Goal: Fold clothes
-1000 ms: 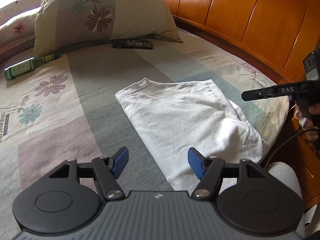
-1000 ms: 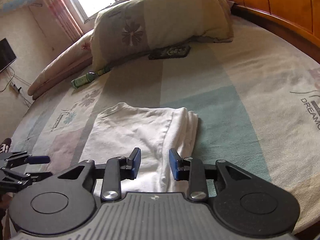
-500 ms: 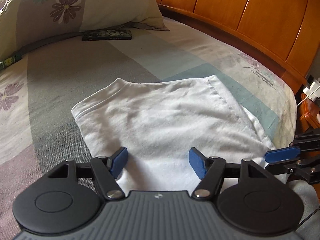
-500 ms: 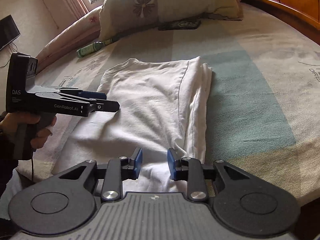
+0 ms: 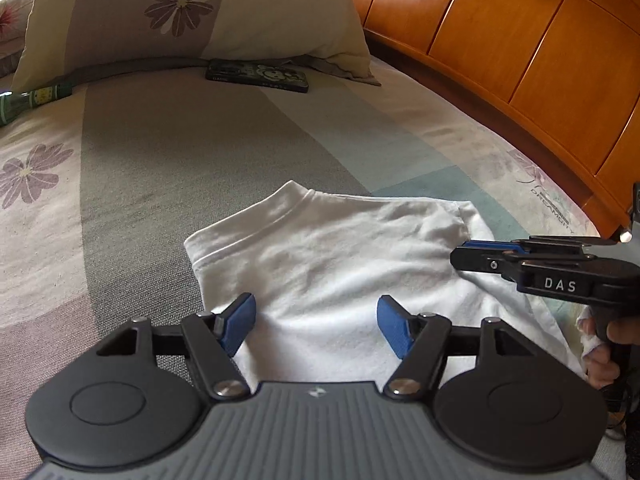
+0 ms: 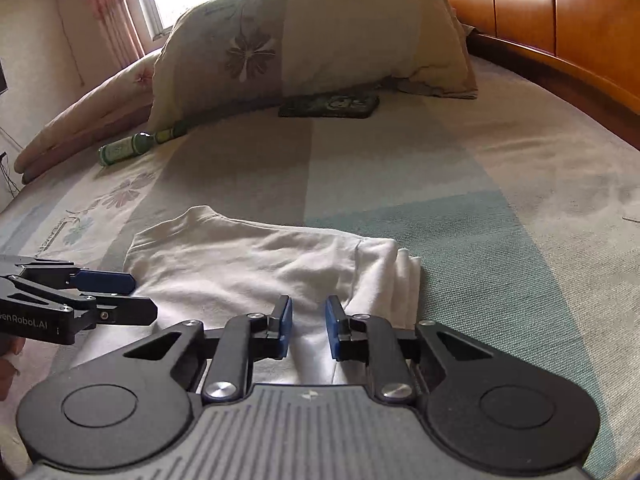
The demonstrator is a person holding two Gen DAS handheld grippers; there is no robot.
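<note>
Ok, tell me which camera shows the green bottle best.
The right wrist view. There the green bottle lies in full on the bed, from its base to its neck beside the pillow. The left wrist view catches only part of it at the left edge, cut off by the frame.

bed: wide mattress under a striped grey, beige and teal floral bedsheet (image 6: 460,184) | headboard: curved glossy orange wooden panels (image 5: 520,40) along the right | pillows: large cream-and-grey flowered pillow (image 6: 320,40), pink one (image 6: 88,116) beside it | window: bright daylight, pink patterned curtains (image 6: 112,12) | wall: pale cream (image 6: 36,60)
</note>
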